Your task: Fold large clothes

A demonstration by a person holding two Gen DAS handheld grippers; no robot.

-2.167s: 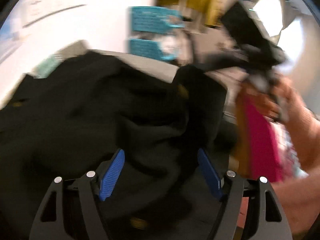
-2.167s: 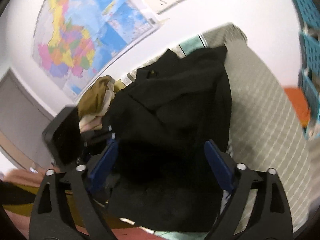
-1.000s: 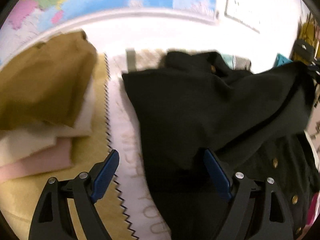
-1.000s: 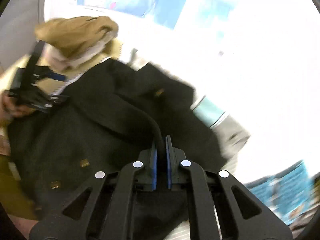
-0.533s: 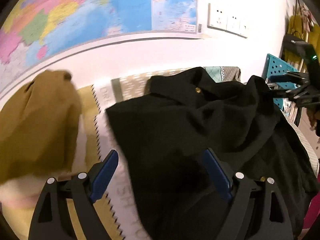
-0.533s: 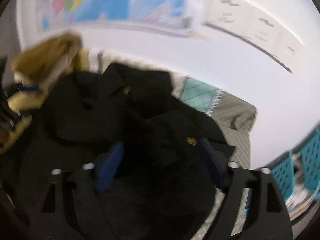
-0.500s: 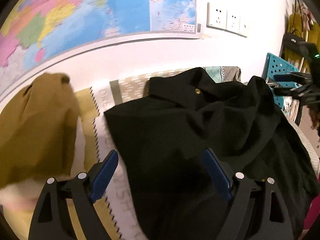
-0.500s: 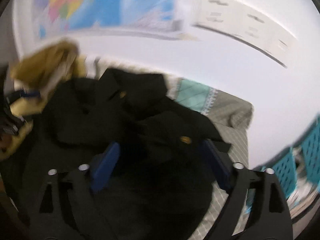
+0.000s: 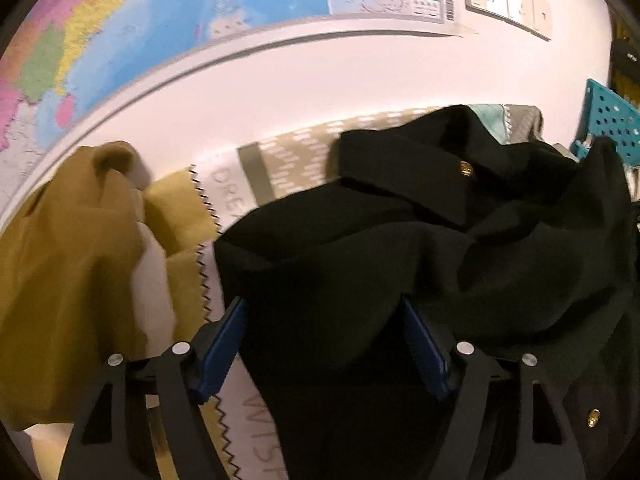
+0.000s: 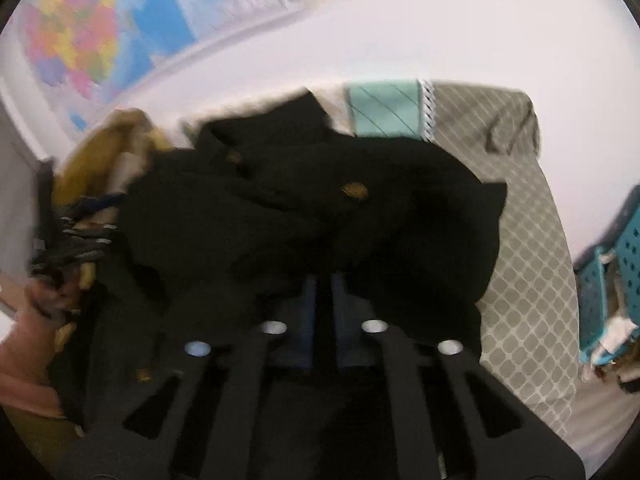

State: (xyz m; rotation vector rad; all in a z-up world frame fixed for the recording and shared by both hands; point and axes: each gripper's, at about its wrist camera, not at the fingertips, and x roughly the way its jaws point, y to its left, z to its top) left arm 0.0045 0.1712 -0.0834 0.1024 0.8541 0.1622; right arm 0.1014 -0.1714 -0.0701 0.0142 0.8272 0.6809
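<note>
Find the heavy black coat with round brass buttons [image 9: 400,248] heaped across the centre and right of the left view, on a pale cover with a black zigzag edge and grey lettering [image 9: 228,188]. Read the left gripper [image 9: 322,308] at bottom centre as spread wide though just now closing, with a thick roll of coat cloth lying between its 2 blue pads, not visibly squeezed. Read the right gripper [image 10: 324,280], bottom centre of its own blurred view, as pressed together, probably pinching a thin fold of the same coat. To do this step well, take a matching edge or hem with the left, not the bulky middle; close fully before lifting; then draw both grips apart to flatten the cloth ahead of any fold. Expect weight and drag: dense, matte, woolly fabric, soft deep creases, a stiff collar flap at upper centre, hard shiny buttons likely to catch. Steer clear of the mustard-yellow folded pile [image 9: 68,260] at left. Mind the grey diamond-patterned cloth [image 10: 528,280] at right and the teal perforated basket [image 9: 608,112] at the far right edge.
</note>
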